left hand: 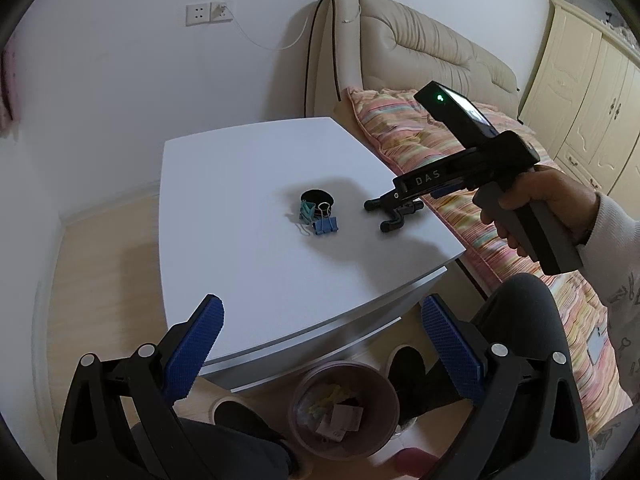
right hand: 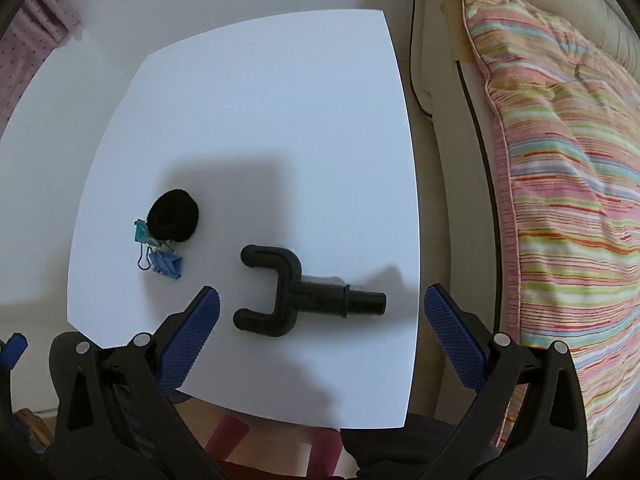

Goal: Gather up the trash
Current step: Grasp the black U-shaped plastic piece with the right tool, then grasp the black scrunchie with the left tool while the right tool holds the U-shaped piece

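Observation:
On the white table [left hand: 240,264] lie a black round ring-shaped item [left hand: 317,198], a teal binder clip [left hand: 307,211] and a blue binder clip [left hand: 326,225], bunched together. A black fork-shaped plastic part [right hand: 298,294] lies to their right, also in the left wrist view [left hand: 394,210]. My right gripper [right hand: 322,316] is open, hovering above the fork part; its body shows in the left wrist view [left hand: 460,176]. My left gripper [left hand: 322,334] is open and empty, held off the table's near edge above a pink trash bin [left hand: 344,408] with paper scraps inside.
A bed with a striped quilt [right hand: 560,200] and beige headboard [left hand: 420,40] stands right of the table. A cream wardrobe [left hand: 592,92] is at the far right. My knees and slippers are under the table's near edge beside the bin.

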`<control>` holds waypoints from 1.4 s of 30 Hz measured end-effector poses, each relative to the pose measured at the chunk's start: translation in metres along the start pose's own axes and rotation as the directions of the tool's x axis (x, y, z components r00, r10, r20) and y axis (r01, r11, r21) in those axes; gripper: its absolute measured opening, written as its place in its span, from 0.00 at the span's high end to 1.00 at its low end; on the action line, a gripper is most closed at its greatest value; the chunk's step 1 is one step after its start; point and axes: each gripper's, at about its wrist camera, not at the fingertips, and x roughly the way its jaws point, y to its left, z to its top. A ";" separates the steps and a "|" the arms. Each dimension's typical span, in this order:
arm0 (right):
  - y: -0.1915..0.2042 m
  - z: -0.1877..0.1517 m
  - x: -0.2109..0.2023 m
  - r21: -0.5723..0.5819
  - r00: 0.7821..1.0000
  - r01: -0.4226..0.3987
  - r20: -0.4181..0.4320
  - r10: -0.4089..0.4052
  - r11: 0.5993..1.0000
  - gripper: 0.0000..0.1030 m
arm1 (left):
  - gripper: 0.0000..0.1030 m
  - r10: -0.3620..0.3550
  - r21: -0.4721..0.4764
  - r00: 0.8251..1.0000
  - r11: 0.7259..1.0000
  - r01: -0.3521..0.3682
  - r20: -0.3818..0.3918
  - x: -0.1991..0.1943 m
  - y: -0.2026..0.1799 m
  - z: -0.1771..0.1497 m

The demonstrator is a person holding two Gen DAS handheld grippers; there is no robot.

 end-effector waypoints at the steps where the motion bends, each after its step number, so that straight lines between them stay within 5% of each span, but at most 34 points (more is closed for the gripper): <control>1: 0.000 0.000 0.002 0.000 1.000 0.001 -0.006 -0.001 1.000 0.03 | 0.07 -0.002 -0.002 1.000 1.000 0.002 -0.001 0.001 0.000 -0.001; 5: 0.000 -0.002 0.005 0.002 1.000 0.011 -0.014 -0.011 1.000 0.21 | 0.07 -0.003 -0.008 1.000 1.000 0.003 -0.003 0.002 0.003 -0.001; 20: 0.004 -0.005 0.007 -0.017 0.999 0.039 -0.011 -0.040 0.999 0.41 | 0.07 -0.003 -0.019 1.000 1.000 0.003 -0.006 0.002 0.005 -0.002; 30: 0.003 -0.008 0.004 -0.045 0.999 0.044 0.028 -0.042 0.998 0.43 | 0.07 0.001 -0.014 1.000 1.000 -0.001 -0.015 0.004 0.001 -0.002; 42: 0.007 -0.025 -0.029 -0.086 0.994 -0.035 0.101 0.044 0.996 0.43 | 0.07 0.019 0.012 1.000 1.000 -0.019 -0.006 0.008 -0.003 0.028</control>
